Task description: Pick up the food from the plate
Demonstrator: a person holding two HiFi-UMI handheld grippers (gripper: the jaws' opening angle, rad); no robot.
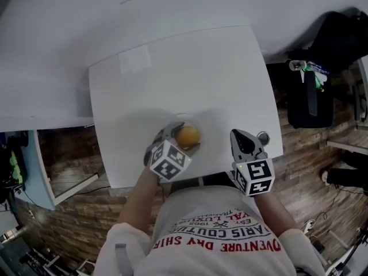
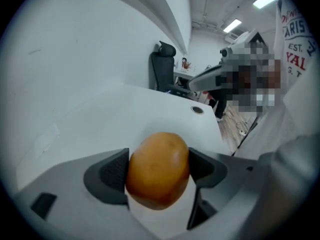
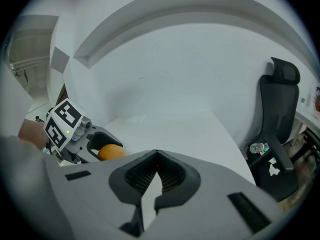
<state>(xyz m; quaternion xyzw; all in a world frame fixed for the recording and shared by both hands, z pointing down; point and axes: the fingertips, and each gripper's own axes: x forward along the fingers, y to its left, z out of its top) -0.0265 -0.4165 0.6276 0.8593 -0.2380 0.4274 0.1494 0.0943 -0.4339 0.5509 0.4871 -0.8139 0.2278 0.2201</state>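
The work surface is a white desk (image 1: 172,73) with rounded corners and a bare matte top. A faint pale rectangular patch (image 1: 135,59) lies near its far left corner, and a round cable opening (image 2: 197,110) sits at the near right edge. A wider white surface (image 1: 46,68) adjoins the desk along its far and left sides. The floor (image 1: 75,211) below shows a brown wood-plank pattern. A black office chair (image 3: 277,109) stands off the right side of the desk, and strip ceiling lights (image 2: 232,25) are visible in the left gripper view. The food (image 1: 188,136), a rounded orange-brown piece, is located near the front edge of the desk, inside the outline of a clear plate (image 1: 198,122) whose rim is only faintly visible in the head view. The left hand-held gripper (image 2: 158,170) is positioned over this plate with its jaws spread wide, and the food sits between them; both dark pads (image 2: 112,176) bear against its sides, so the gripper is pinching the food. Whether the food is clear of the plate cannot be told. The right hand-held gripper (image 3: 156,159) is positioned near the front right corner of the desk, well apart from the plate. Its jaws are pressed together at the tips with nothing between them. The person's torso, in a white printed shirt (image 1: 224,234), is directly at the front edge of the desk.
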